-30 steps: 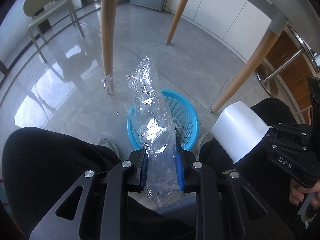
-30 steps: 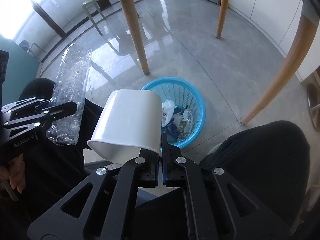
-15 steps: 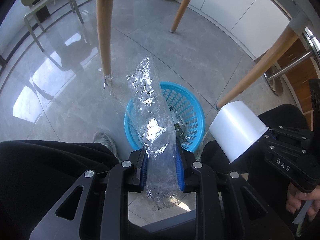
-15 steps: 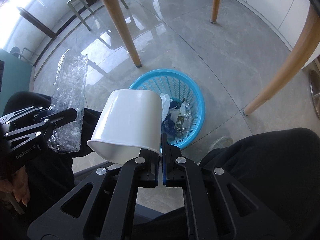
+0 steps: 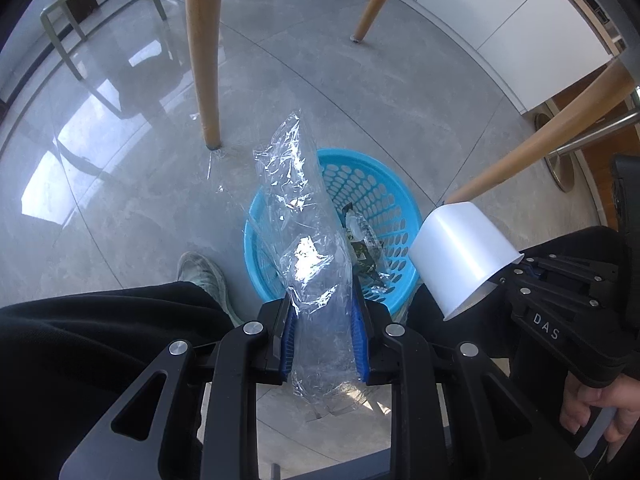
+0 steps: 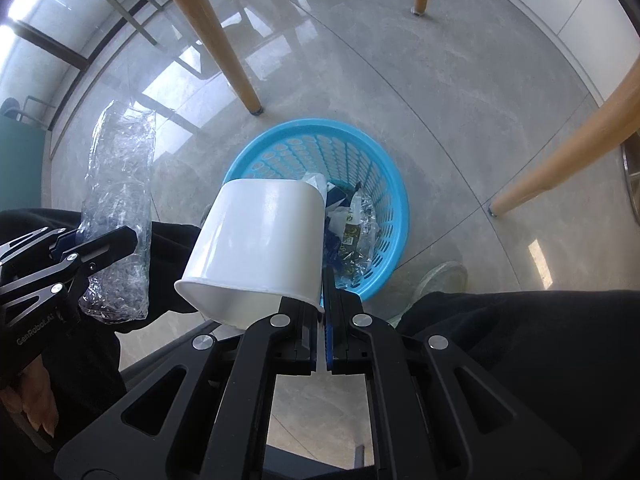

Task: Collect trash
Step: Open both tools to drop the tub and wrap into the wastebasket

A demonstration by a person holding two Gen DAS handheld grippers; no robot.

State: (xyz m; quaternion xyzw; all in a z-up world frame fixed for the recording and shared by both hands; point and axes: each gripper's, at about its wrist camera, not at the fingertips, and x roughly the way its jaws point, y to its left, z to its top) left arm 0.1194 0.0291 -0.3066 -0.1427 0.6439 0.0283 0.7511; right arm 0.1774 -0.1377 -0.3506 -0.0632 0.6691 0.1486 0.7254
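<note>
Basket (image 5: 394,200) contents half hidden behind clamped plastic wrapper (image 5: 308,248), pinched cup (image 6: 260,240).

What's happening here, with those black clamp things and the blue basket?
A seated person is clearing trash with a handheld gripper in each hand. The left gripper is clamped on a crumpled clear plastic wrapper, and the right gripper pinches the rim of a white cup. Both are held above a blue basket on the floor between the person's feet, which already holds some wrappers. Neither piece has been dropped in yet.
</note>
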